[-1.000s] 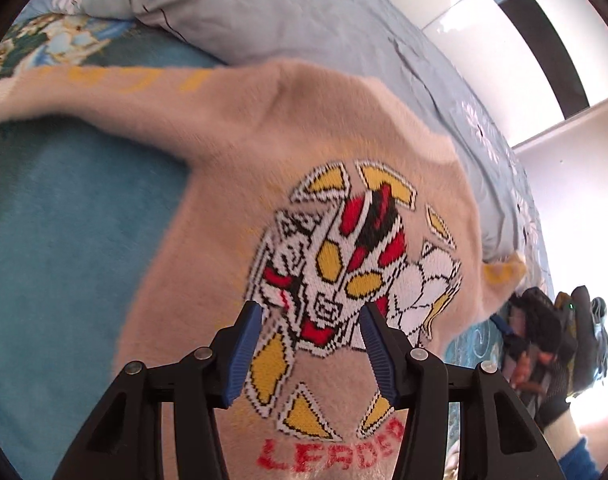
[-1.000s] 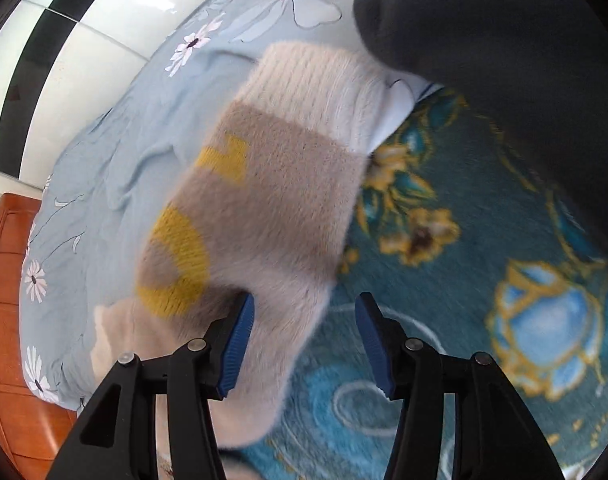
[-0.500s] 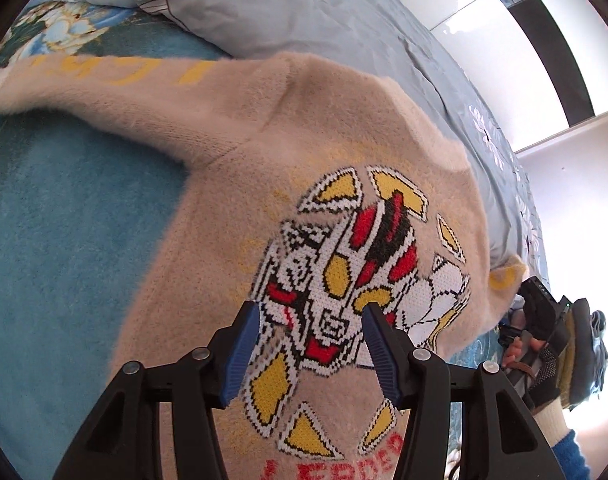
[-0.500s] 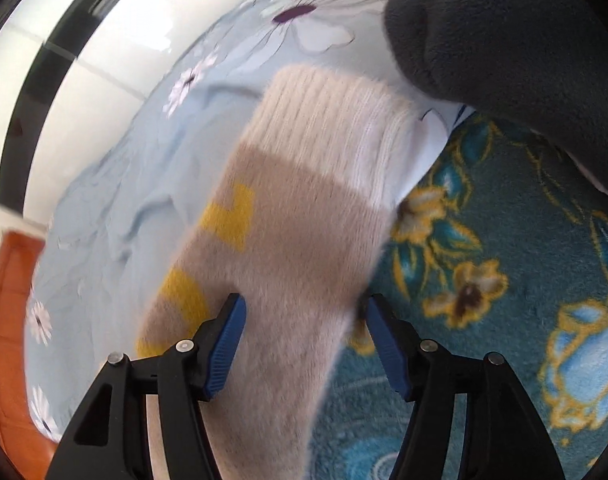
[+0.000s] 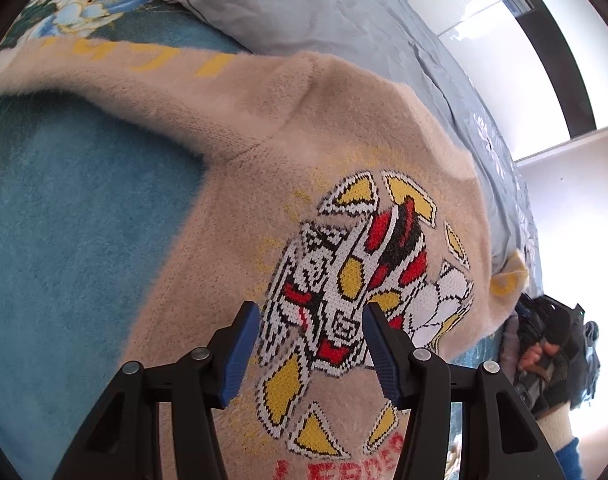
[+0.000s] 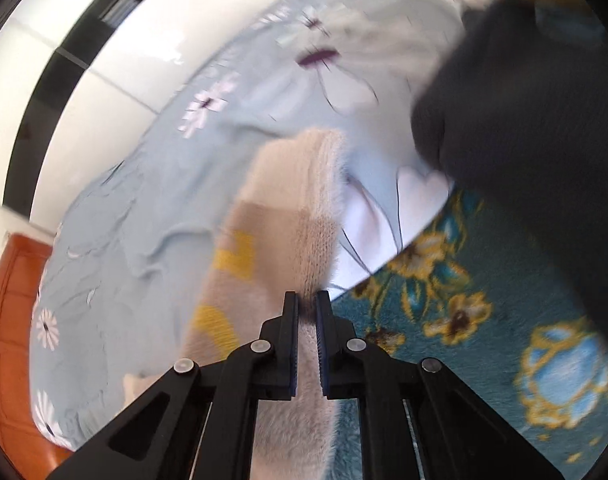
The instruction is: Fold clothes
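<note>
The right gripper (image 6: 307, 308) jaws have just closed on the sleeve (image 6: 280, 232), which runs toward frame top; left gripper (image 5: 311, 316) jaws hang half-open above the sweater (image 5: 232, 216).

So the sweater (image 5: 304, 168) is lying flat on the blanket (image 5: 64, 220), which is covering the bed. The quilt (image 5: 324, 12) is bunching up just behind the sweater, touching its far edge. One sleeve (image 6: 280, 224) is stretching from the sweater out over the quilt, with a dark garment (image 6: 524, 112) sitting just right of it.
</note>
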Motion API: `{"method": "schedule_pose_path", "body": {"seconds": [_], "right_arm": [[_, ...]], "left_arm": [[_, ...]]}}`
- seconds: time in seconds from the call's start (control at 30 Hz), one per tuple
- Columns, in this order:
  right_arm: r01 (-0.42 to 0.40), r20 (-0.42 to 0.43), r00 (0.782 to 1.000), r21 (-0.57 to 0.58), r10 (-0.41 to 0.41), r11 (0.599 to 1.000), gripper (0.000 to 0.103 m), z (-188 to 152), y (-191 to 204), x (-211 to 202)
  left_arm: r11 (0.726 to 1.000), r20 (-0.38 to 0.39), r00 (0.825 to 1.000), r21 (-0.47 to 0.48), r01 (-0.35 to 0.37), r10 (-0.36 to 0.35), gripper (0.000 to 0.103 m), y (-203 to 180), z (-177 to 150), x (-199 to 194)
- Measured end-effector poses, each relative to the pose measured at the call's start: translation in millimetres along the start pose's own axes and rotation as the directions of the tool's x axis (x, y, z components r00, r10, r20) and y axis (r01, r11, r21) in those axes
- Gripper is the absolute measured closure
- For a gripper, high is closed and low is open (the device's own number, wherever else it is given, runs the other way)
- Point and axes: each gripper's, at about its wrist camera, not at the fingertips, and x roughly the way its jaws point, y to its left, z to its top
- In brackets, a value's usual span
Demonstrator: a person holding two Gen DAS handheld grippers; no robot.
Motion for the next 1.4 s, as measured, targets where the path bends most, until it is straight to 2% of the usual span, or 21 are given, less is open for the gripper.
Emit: {"method": "schedule_pose_path", "body": {"seconds": [0.1, 0.17, 0.23, 0.33, 0.4, 0.5, 0.63, 0.8, 0.87, 0.9, 0.97, 1.1, 1.2, 1.33, 1.4], "right_arm": [[-0.006, 0.047, 0.999, -0.062, 0.009, 0.998, 0.095, 0.5, 10.2, -33.3], [0.003, 0.088, 0.996, -0.134, 0.009, 0.991, 0.095, -18.8, 34.1, -64.8], [-0.002, 0.123, 0.992, -0.253, 0.035, 0.968, 0.095, -14.2, 69.5, -68.7], [-0.027, 0.137, 0.987, -0.405, 0.09, 0.914, 0.095, -32.0, 112.0, -94.7], [-0.046, 0.13, 0.983, -0.506, 0.129, 0.862, 0.095, -48.6, 146.0, -104.0], [-0.067, 0.088, 0.983, -0.653, 0.163, 0.754, 0.095, -94.1, 199.2, -100.8], [-0.114, -0.026, 0.988, -0.8, 0.155, 0.59, 0.095, -173.8, 255.0, -62.5], [-0.192, -0.182, 0.981, -0.863, 0.066, 0.467, 0.098, -257.8, 277.9, 4.9], [-0.205, -0.219, 0.976, -0.892, 0.01, 0.402, 0.098, -290.8, 283.1, 21.8], [-0.197, -0.222, 0.975, -0.913, -0.03, 0.356, 0.098, -306.5, 284.5, 32.4], [-0.218, -0.248, 0.967, -0.92, -0.053, 0.326, 0.098, -323.5, 282.8, 34.5], [-0.239, -0.264, 0.964, -0.904, -0.025, 0.355, 0.098, -316.5, 276.6, 23.7], [-0.205, -0.236, 0.971, -0.901, -0.037, 0.381, 0.098, -292.8, 267.8, 15.0], [-0.146, -0.195, 0.979, -0.874, -0.06, 0.464, 0.098, -252.5, 247.1, 4.1], [-0.123, -0.184, 0.98, -0.854, -0.072, 0.506, 0.097, -238.9, 234.1, 1.9]], "left_arm": [[1.0, 0.009, 1.0, -0.017, 0.015, -0.015, 0.045, 4.4, 0.6, -3.8], [0.999, 0.018, 0.999, -0.025, 0.029, -0.028, 0.045, 6.9, 1.0, -7.3], [0.999, 0.026, 0.999, -0.033, 0.035, -0.034, 0.045, 9.7, 1.7, -10.1], [0.997, 0.039, 0.998, -0.057, 0.048, -0.046, 0.045, 16.6, 2.9, -13.8], [0.995, 0.053, 0.997, -0.077, 0.06, -0.056, 0.045, 22.0, 3.6, -16.7], [0.992, 0.069, 0.995, -0.104, 0.076, -0.069, 0.045, 30.0, 3.7, -20.8], [0.987, 0.082, 0.994, -0.135, 0.089, -0.079, 0.045, 43.4, 5.0, -26.0], [0.98, 0.107, 0.991, -0.172, 0.102, -0.085, 0.045, 61.4, 7.6, -34.7], [0.976, 0.12, 0.989, -0.19, 0.107, -0.085, 0.045, 69.7, 9.2, -39.0], [0.974, 0.124, 0.988, -0.198, 0.11, -0.087, 0.045, 73.8, 10.1, -40.3], [0.969, 0.131, 0.987, -0.215, 0.12, -0.093, 0.045, 80.3, 12.2, -42.8], [0.97, 0.135, 0.981, -0.18, 0.161, -0.138, 0.045, 77.4, 23.1, -45.5], [0.97, 0.126, 0.973, -0.125, 0.21, -0.194, 0.045, 60.9, 41.3, -38.8], [0.956, 0.107, 0.953, -0.053, 0.289, -0.282, 0.045, 28.5, 69.4, -20.5], [0.952, 0.077, 0.95, -0.023, 0.304, -0.301, 0.045, 14.4, 83.4, -3.1]]}}
